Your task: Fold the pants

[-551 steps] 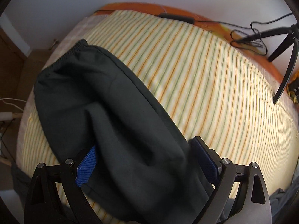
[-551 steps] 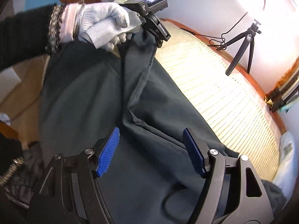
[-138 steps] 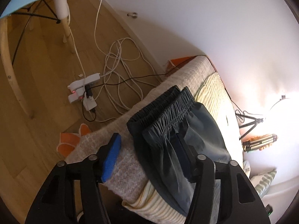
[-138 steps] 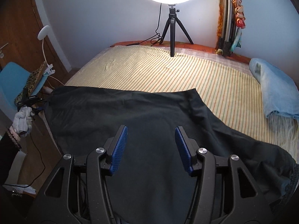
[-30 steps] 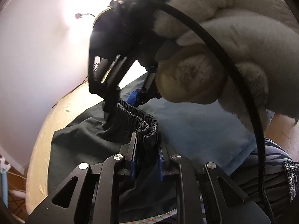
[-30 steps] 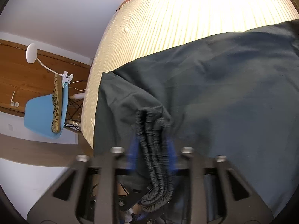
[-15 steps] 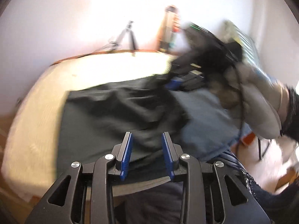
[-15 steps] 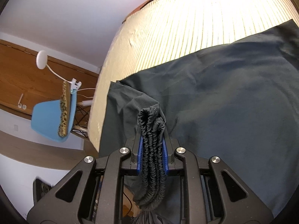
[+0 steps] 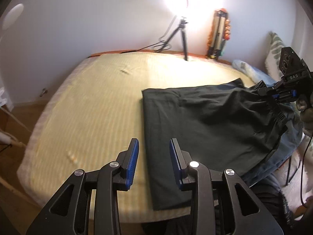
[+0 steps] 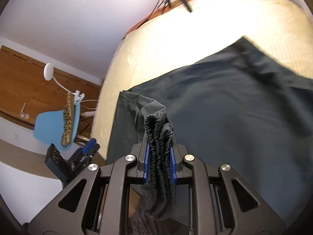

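Observation:
The dark pants (image 9: 199,121) lie folded on the striped bed (image 9: 93,105), on its right half. My left gripper (image 9: 153,154) is open and empty, above the bed near the pants' left edge. My right gripper (image 10: 159,156) is shut on the bunched elastic waistband (image 10: 160,162) and holds it up off the bed. In the left wrist view the right gripper (image 9: 281,96) shows at the far right, pinching the waistband (image 9: 273,109). In the right wrist view the pants (image 10: 225,117) spread away over the bed.
A ring light on a tripod (image 9: 183,33) stands at the far edge of the bed. A light blue cloth (image 9: 252,71) lies at the far right. A blue chair (image 10: 56,125) and a white lamp (image 10: 49,71) stand beside the bed. The left gripper (image 10: 86,152) shows low left.
My left gripper has let go of the waistband, opened and swung left away from the right gripper. My right gripper still grips the waistband.

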{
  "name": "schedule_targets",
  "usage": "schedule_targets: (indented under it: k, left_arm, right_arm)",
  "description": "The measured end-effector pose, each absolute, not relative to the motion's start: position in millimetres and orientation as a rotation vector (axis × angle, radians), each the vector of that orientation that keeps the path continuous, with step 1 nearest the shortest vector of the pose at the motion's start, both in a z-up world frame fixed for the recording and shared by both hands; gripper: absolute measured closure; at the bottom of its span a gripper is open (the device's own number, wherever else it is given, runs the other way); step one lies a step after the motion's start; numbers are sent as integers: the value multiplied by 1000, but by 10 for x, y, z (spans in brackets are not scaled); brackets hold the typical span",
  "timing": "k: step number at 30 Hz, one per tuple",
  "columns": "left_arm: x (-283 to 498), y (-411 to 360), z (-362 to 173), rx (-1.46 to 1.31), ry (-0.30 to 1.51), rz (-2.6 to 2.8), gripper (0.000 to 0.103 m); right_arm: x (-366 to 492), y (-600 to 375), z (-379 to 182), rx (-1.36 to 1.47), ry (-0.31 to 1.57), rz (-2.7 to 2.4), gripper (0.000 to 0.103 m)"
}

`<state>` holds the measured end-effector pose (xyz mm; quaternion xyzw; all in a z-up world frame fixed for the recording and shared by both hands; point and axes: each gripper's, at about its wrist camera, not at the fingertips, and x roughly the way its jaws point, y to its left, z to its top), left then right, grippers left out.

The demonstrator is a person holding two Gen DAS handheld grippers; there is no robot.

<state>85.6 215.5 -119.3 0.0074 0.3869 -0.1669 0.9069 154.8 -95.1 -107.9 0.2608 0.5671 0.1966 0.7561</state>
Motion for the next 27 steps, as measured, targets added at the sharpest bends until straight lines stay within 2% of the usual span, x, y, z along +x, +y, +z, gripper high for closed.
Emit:
schedule_targets:
  k: [4, 11, 14, 16, 18, 25, 26, 27]
  left_arm:
    - [810, 1725, -1194, 53, 813, -401, 72]
    - [866, 1493, -1341, 108, 856, -437, 72]
    - [922, 1444, -1397, 116, 869, -440, 72]
    - [951, 1424, -1418, 118, 875, -441, 72]
    - [963, 1418, -1431, 120, 879, -443, 72]
    - [981, 1422, -1460, 113, 888, -442, 72]
    - [984, 1425, -1459, 110, 890, -442, 72]
    - [986, 1430, -1455, 107, 892, -442, 72]
  right_arm:
    - [1465, -1338, -1120, 599, 1235, 350, 85]
    - [1421, -1544, -1478, 664, 1234, 354, 85]
    - [1411, -1534, -1567, 685, 1238, 351, 80]
    - [1368, -1558, -1579, 687, 1239, 352, 67]
    - [1316, -1563, -1571, 655, 1236, 357, 62]
    - [1116, -1481, -1572, 576, 1240, 392, 62]
    - [1090, -1481, -1576, 567, 1233, 386, 63]
    - [1079, -1474, -1578, 554, 1226, 375, 73]
